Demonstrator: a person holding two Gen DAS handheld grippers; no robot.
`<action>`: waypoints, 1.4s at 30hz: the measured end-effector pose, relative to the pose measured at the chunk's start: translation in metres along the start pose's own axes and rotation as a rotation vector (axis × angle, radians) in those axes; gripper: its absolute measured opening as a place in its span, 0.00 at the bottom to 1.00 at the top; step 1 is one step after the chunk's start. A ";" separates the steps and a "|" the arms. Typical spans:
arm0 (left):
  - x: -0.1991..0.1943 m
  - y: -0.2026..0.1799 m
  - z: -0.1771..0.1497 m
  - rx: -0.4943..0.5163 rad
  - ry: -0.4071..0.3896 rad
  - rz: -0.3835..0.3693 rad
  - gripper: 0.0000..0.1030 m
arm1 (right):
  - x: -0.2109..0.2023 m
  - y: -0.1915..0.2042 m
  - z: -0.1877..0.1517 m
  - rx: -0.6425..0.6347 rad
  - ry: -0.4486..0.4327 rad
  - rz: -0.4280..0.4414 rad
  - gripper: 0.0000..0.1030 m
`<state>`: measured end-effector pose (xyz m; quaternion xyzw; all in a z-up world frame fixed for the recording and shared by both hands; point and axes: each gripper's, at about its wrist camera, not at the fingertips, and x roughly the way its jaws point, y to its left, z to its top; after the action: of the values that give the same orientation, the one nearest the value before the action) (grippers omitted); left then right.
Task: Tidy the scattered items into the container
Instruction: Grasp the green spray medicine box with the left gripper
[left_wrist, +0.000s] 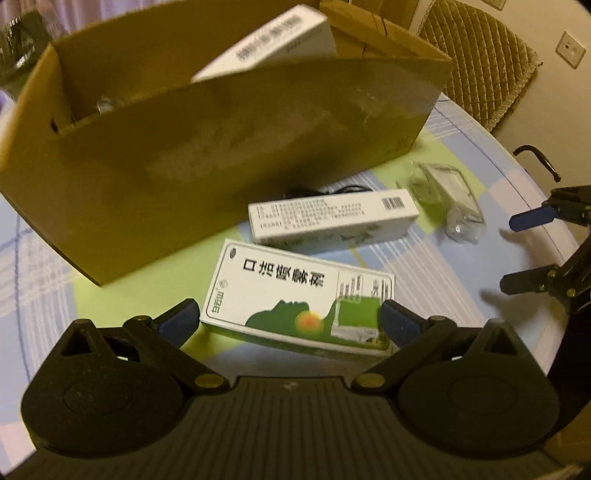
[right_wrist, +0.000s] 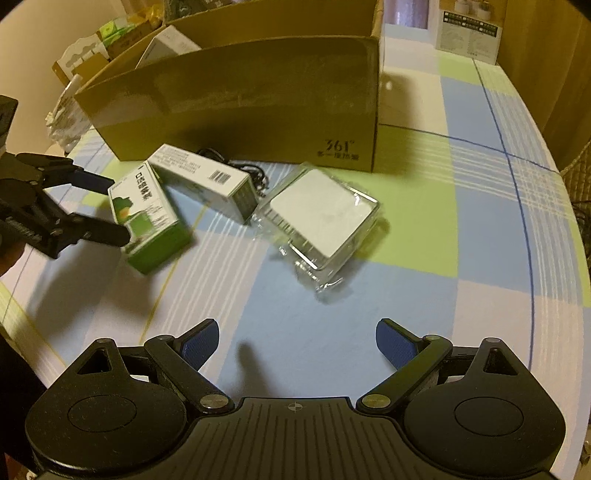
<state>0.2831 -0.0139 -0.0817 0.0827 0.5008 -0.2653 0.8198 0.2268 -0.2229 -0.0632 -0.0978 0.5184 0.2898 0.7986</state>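
Flanking the green-and-white box, the left gripper is seen grasping it near the cardboard carton; the right gripper is spread, empty.

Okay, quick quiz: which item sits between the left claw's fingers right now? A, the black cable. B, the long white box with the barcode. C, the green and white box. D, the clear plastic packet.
C: the left claw straddles the green and white box, one finger at each end, while the packet, cable and barcode box lie apart on the table.
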 end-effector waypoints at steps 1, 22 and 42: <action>-0.001 -0.001 -0.002 0.000 0.000 -0.017 0.99 | 0.002 0.001 0.000 0.002 0.003 0.002 0.94; 0.004 -0.069 0.008 0.433 -0.009 -0.133 0.99 | -0.003 0.000 -0.010 0.007 0.012 -0.031 0.94; 0.014 -0.084 -0.005 0.259 0.113 -0.092 0.81 | -0.007 -0.004 -0.014 0.038 -0.005 -0.037 0.94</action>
<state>0.2405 -0.0878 -0.0852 0.1793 0.5109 -0.3599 0.7598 0.2159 -0.2346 -0.0641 -0.0915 0.5201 0.2650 0.8068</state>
